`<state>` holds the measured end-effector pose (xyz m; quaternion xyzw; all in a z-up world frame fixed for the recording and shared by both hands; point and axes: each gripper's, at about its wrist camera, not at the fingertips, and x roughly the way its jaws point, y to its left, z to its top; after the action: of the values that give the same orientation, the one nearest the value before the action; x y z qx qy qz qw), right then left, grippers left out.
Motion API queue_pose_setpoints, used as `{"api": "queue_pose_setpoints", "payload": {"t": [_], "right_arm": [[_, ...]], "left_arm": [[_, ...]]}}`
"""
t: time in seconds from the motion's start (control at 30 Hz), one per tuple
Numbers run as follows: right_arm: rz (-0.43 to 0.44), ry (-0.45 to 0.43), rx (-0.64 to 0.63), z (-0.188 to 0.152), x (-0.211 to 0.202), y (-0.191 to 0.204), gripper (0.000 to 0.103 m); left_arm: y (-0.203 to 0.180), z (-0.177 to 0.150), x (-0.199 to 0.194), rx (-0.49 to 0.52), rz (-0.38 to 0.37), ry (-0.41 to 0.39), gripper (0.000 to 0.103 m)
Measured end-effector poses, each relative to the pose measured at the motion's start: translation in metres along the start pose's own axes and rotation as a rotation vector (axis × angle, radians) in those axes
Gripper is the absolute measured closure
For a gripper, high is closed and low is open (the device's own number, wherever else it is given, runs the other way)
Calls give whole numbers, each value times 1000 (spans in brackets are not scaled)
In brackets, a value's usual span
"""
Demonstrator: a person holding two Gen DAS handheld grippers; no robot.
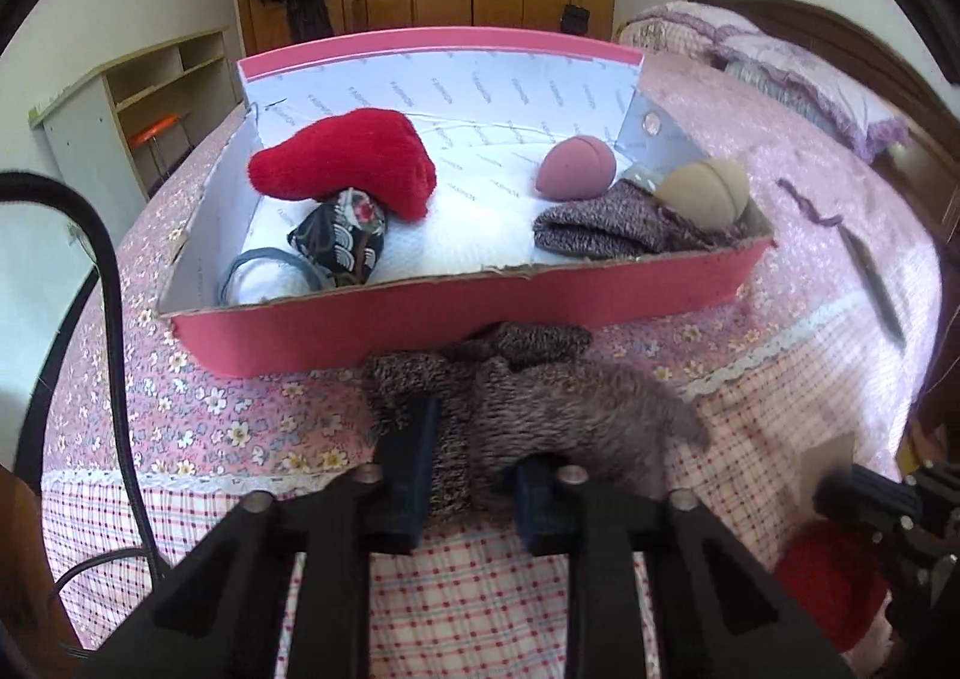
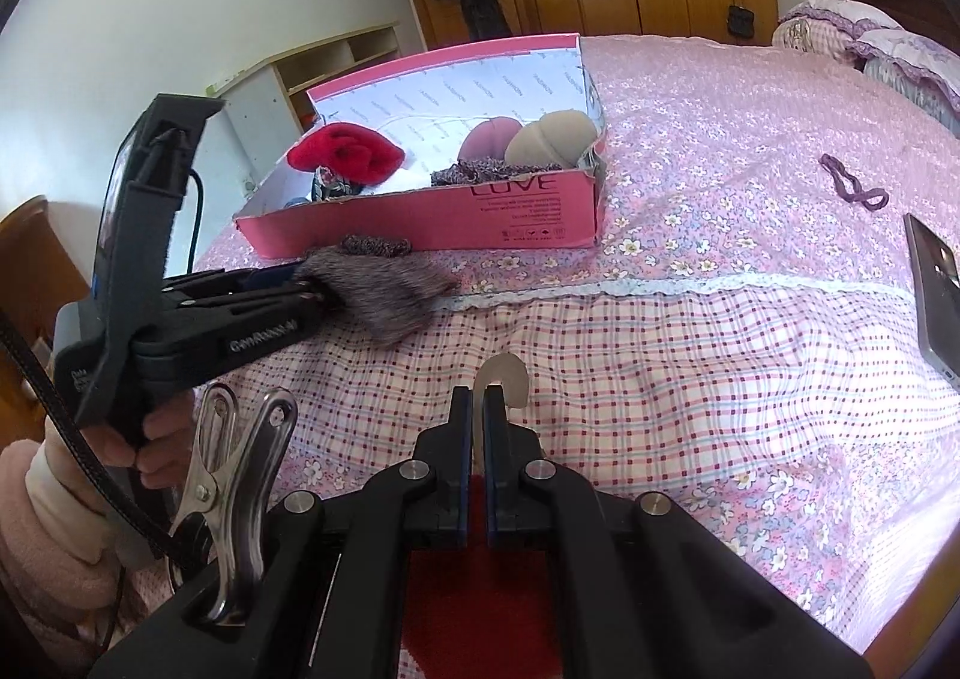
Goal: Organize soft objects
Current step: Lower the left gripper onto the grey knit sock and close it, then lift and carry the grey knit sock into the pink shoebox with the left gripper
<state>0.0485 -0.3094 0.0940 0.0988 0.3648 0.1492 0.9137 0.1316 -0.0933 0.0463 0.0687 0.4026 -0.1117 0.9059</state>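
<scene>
Presently, item one: grey marled sock (image 1: 540,409), lying on the bedspread (image 2: 690,379) at six o'clock of the pink box (image 1: 468,331), just beside its near wall.

Item two: left gripper (image 1: 474,475), jaws drawn in on the sock's cuff end, fabric pinched between the pads; toe end hangs loose toward three o'clock.

Item three: right gripper (image 2: 478,409), jaws fully closed on a thin pale tag, with a red soft thing (image 2: 474,589) beneath it.

Item four: box contents. Red plush (image 1: 354,163) and patterned pouch (image 1: 342,241) at nine o'clock; matching sock (image 1: 606,223) and two rounded pads at three o'clock.

Handling note: lift high enough that the trailing toe clears the near wall, then set it beside its mate at three o'clock.
</scene>
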Motion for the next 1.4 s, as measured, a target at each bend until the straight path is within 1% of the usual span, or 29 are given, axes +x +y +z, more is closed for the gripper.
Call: {"api": "queue_pose_setpoints", "payload": {"t": [0.1,0.17,0.4,0.43,0.5,0.77,0.9,1.1,1.4], "right_arm": [[-3,-4,-4,2,-1,2,99],[-5,-7,-6,3,-2,3,99],[-8,-16,-21,8,-6,9,99],[-9,-17,-24,9,-6,10,99],[-9,-17,-29,10,-5,11,99],[-13,-21,-53,23,-4,15,99],[-12,-29,-65,30,-6,17,99],[-20,-42,-95,43,-5,21,99],[-40,-60,-116,62,-3,19,99]], "left_arm": [[7,0,-7,-19,-38,-7,88],[7,1,-11,-21,-49,-14,91],[11,1,-35,-22,-95,-45,92],[16,-6,-42,-24,-100,-50,92],[20,-6,-49,-32,-111,-58,92],[31,7,-74,-35,-109,-120,92],[33,17,-78,-31,-106,-138,92],[23,37,-76,-6,-96,-169,92],[21,68,-59,0,-93,-175,92]]}}
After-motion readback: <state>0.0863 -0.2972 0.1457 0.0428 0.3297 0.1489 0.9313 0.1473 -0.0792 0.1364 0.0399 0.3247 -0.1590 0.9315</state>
